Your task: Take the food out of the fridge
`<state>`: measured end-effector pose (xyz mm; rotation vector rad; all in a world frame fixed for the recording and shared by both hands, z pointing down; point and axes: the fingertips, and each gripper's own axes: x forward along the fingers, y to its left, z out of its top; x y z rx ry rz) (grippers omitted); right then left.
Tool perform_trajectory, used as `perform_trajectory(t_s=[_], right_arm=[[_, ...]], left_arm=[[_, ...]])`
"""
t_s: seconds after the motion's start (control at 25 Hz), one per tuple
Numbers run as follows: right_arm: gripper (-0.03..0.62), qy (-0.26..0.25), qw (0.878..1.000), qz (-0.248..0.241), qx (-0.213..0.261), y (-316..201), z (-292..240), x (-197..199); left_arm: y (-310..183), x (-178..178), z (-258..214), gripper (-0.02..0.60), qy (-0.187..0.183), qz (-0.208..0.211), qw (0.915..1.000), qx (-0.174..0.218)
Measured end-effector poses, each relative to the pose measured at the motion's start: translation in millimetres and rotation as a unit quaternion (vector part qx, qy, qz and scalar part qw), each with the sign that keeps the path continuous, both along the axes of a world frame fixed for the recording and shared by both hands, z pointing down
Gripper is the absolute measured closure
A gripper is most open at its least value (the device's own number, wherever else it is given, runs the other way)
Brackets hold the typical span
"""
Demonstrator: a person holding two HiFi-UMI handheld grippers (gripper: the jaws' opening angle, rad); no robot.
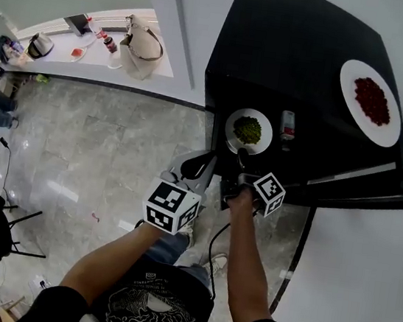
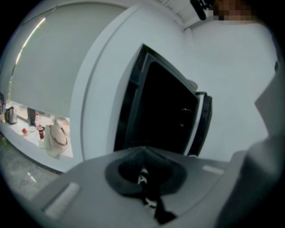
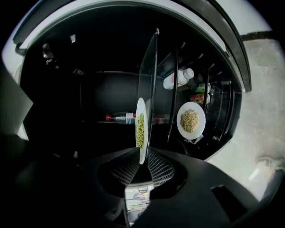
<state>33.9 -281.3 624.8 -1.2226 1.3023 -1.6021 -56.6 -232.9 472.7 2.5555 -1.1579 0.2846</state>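
The right tool [image 1: 242,155] [image 3: 143,160] reaches into an open black fridge [image 1: 291,50] with its jaws closed on the near rim of a white round plate of green food [image 1: 231,129] [image 3: 141,104]. The plate sits at the front of a glass shelf [image 3: 149,80] inside the fridge. In the right gripper view it appears edge-on between the ribbed pads. The left tool [image 1: 189,168] [image 2: 143,155] is held level, back from the fridge and beside the right one. Its jaws are pressed together with nothing between them, and it faces the fridge's dark side. Deeper inside, a clear bottle with a red cap [image 3: 120,118] lies across the back. A white plate of pale yellow food [image 3: 180,120] stands on the far side of the glass shelf. On top of the fridge rests a white plate of red food [image 1: 351,73]. Across the grey marble floor [image 1: 100,142], a beige handbag [image 1: 141,48] [image 2: 57,139] sits on a white bench [image 1: 59,62] along the wall.
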Motion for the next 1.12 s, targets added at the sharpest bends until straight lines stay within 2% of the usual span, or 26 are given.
perform_trajectory(t_s=[0.12,0.24,0.48,0.76,1.12], right_arm=[[0.549,-0.002,1.0,0.005,-0.004,-7,3,3],[0.578,0.004,1.0,0.007,-0.007,-10,3,6],[0.583,0.007,1.0,-0.014,0.0,-1,-14,9],[0.583,-0.006,0.999,-0.041,0.022,50,-68,9],[0.583,-0.017,0.993,-0.105,0.053,118,-160,6]], left_arm=[[0,-2,-2,0.58,-0.001,-0.002,1.0,0.002],[0,-8,-3,0.58,-0.004,-0.007,1.0,0.003],[-2,-10,-9,0.58,-0.003,-0.019,0.9998,0.01],[9,-3,-33,0.58,0.001,-0.039,0.9988,0.028],[26,-12,-67,0.58,0.017,-0.103,0.9931,0.053]])
